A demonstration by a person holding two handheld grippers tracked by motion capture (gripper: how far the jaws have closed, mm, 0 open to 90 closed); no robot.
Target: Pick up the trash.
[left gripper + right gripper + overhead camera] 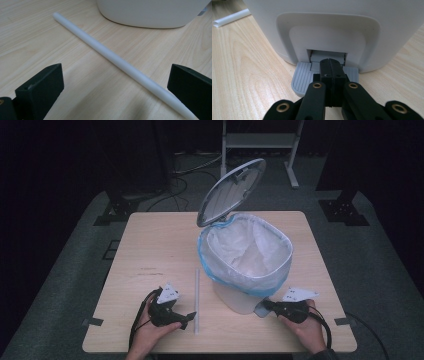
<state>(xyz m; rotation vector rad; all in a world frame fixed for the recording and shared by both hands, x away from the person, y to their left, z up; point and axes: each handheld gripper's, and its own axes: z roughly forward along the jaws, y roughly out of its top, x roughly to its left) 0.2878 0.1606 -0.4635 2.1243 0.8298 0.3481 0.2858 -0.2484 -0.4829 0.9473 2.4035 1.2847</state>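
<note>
Pedal (303,77) half hidden under closed right tool (329,65); left tool (115,82) agape.

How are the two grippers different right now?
The left gripper has its jaws wide apart, but the right gripper has its jaws pressed together. The left gripper points at the white tube lying on the table; the right gripper rests on the bin's grey pedal, and the lid is up. Both are black and hand-held.

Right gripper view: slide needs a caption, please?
Closed right gripper presses the grey pedal of a white bin on a wooden table.
</note>
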